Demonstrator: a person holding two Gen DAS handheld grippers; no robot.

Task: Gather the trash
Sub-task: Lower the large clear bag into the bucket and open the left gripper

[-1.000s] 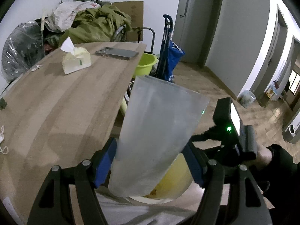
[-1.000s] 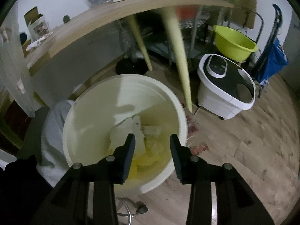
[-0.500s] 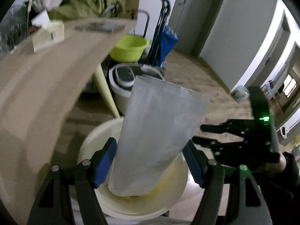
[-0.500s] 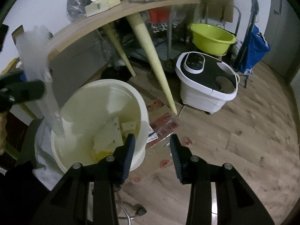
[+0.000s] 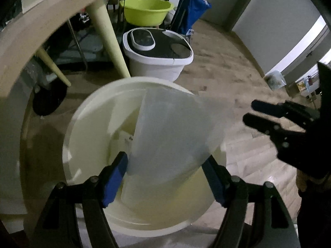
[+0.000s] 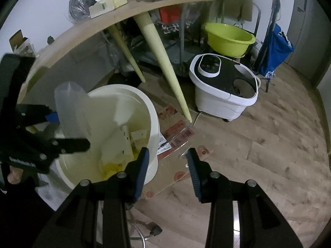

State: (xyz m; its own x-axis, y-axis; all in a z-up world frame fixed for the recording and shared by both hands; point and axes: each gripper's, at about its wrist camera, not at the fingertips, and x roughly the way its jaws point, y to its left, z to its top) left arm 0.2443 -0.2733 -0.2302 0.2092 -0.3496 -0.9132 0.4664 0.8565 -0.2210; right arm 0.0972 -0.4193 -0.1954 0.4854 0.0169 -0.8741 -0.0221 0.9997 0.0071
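Cup (image 5: 173, 132), translucent, gripped by left fingers (image 5: 115, 175) over bin (image 5: 86, 111) for dropping; right gripper (image 6: 167, 165) empty, open, at bin's 3 o'clock.

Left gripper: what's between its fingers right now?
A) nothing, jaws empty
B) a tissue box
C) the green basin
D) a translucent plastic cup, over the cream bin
D: the left gripper is shut on the translucent plastic cup, held above the open cream bin; the right gripper is open and empty.
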